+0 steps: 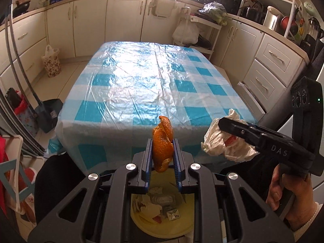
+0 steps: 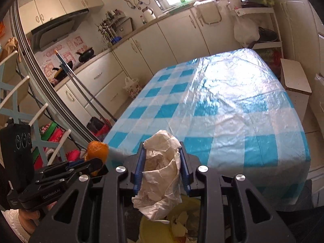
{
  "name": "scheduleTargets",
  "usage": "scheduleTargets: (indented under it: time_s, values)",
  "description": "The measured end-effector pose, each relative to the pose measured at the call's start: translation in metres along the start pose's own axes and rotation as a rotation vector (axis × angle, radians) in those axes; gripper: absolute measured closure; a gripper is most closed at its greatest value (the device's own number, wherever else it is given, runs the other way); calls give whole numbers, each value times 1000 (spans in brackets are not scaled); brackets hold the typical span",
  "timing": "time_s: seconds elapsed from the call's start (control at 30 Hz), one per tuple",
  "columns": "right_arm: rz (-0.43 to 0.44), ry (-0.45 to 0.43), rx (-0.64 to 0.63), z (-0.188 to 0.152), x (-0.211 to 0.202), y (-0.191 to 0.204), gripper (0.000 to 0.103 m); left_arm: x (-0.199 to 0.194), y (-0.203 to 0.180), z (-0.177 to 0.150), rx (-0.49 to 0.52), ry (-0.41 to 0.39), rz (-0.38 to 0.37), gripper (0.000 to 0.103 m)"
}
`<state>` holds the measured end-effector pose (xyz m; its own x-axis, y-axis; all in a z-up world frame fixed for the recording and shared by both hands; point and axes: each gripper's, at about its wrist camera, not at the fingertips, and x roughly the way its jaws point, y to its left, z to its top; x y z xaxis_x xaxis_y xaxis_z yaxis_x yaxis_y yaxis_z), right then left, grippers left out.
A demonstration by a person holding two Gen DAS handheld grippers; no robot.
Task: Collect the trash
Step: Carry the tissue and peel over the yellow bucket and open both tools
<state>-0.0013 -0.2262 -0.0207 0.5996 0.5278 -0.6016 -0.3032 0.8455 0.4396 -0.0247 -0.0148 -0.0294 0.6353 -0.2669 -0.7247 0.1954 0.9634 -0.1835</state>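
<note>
My left gripper (image 1: 162, 141) is shut on a curled orange peel (image 1: 163, 141), which stands up between the blue pads. Directly below it sits a yellow bin (image 1: 141, 222) holding wrappers and paper scraps. My right gripper (image 2: 162, 151) is shut on a crumpled white paper wrapper (image 2: 160, 174) that hangs down over the same yellow bin (image 2: 149, 230). In the left wrist view the right gripper (image 1: 221, 121) shows at the right with the wrapper (image 1: 214, 141); a hand (image 1: 283, 194) holds it. In the right wrist view the left gripper (image 2: 99, 162) and the peel (image 2: 97, 149) show at the lower left.
A table under a blue and white checked plastic cloth (image 1: 151, 85) lies ahead of both grippers. Kitchen cabinets (image 1: 121, 16) line the walls. A floral bag (image 1: 51, 64) stands on the floor at the left, a dustpan (image 1: 48, 111) near the table corner, a white stool (image 2: 295, 79) at the right.
</note>
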Motion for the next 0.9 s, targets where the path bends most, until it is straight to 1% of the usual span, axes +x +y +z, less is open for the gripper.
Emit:
scheduleTargets:
  time_s: [0.1, 0.2, 0.27, 0.33, 0.37, 0.43, 0.53, 0.63, 0.73, 0.83, 0.9]
  values:
    - [-35, 102, -28, -16, 15, 8, 70, 1, 3, -14, 0, 25, 1, 85]
    - [-66, 216, -51, -32, 33, 11, 68, -4, 6, -22, -2, 27, 3, 85]
    - [-94, 269, -66, -40, 42, 15, 64, -8, 10, -23, -10, 22, 4, 85]
    - [-98, 342, -80, -48, 54, 16, 59, -12, 14, -23, -17, 17, 7, 85]
    - [-112, 362, -86, -50, 59, 16, 57, -14, 16, -23, -21, 15, 8, 85]
    - [-134, 360, -98, -50, 60, 18, 49, -15, 19, -23, -31, 18, 10, 85]
    - [-154, 317, -73, -44, 52, 14, 39, -10, 24, -26, -46, 38, 8, 85]
    - [-134, 290, -26, -42, 45, 8, 37, -3, 25, -33, -50, 65, 4, 85]
    - [-135, 279, -19, -42, 40, 5, 37, 7, 21, -37, -38, 100, -3, 85]
    - [-149, 218, -4, -37, 29, 2, 37, 19, 13, -41, -13, 147, -11, 85]
    - [-151, 150, 27, -31, 19, -3, 33, 34, 5, -45, 22, 220, -31, 85]
